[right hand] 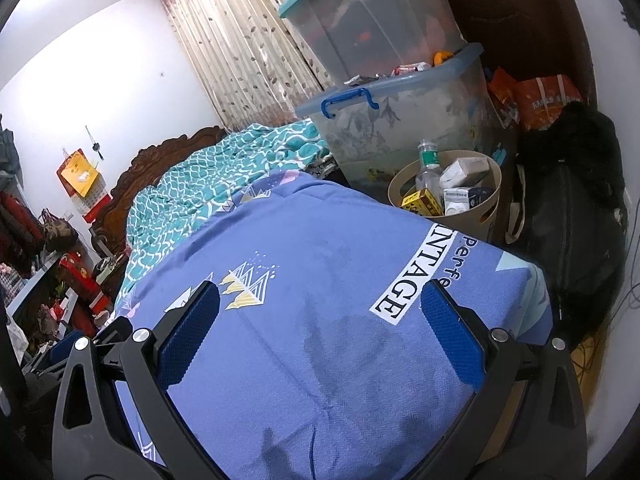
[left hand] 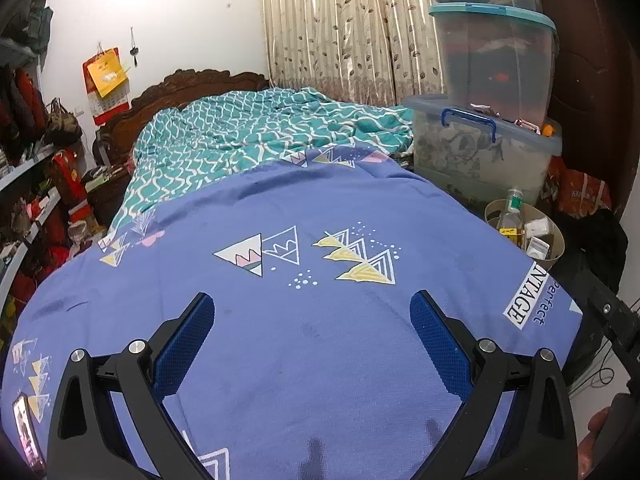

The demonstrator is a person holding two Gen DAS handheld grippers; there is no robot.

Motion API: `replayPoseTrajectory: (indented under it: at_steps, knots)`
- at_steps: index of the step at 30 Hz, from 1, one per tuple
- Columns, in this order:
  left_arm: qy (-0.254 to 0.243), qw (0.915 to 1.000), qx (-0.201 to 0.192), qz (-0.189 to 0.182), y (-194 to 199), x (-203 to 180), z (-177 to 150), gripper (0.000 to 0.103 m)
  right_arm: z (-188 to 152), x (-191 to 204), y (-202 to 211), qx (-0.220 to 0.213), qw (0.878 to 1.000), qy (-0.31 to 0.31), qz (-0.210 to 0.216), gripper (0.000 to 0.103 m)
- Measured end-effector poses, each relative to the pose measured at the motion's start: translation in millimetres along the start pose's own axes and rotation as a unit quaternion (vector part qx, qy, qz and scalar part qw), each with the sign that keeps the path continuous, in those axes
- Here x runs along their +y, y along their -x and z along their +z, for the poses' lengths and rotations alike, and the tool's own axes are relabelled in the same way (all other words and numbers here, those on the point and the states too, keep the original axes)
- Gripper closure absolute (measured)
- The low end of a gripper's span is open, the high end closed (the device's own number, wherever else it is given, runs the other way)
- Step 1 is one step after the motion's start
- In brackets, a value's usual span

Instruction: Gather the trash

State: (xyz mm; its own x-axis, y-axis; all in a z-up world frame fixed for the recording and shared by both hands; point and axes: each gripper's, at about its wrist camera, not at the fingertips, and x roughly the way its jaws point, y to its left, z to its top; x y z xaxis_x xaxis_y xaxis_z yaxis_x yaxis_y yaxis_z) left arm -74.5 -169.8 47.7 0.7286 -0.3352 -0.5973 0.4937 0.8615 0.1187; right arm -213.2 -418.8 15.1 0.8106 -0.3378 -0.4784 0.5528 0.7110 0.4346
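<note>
A tan round bin (right hand: 486, 208) stands on the floor by the bed's right side and holds a clear bottle with a green cap (right hand: 427, 170), a yellow box (right hand: 422, 203) and white cartons (right hand: 464, 171). The same bin (left hand: 554, 246) shows at the right of the left wrist view. My left gripper (left hand: 312, 306) hovers open over the blue bedsheet (left hand: 320, 340), nothing between its fingers. My right gripper (right hand: 320, 294) is also open above the sheet, near the "VINTAGE" print (right hand: 412, 272), with the bin ahead and to the right.
Stacked clear storage boxes (right hand: 400, 112) stand beyond the bin. A black bag (right hand: 572, 216) lies right of it. A teal quilt (left hand: 260, 136) covers the far bed. Cluttered shelves (left hand: 36, 200) line the left side. A phone (left hand: 26, 436) lies on the sheet at lower left.
</note>
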Motion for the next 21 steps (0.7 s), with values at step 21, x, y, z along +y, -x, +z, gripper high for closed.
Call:
replayPoseTrajectory:
  at_steps: [21]
  knots:
    - [0.001, 0.9994, 0.034, 0.008, -13, -4, -1, 0.009, -2, -7, -4, 0.005, 1.0, -0.012, 0.004, 0.003]
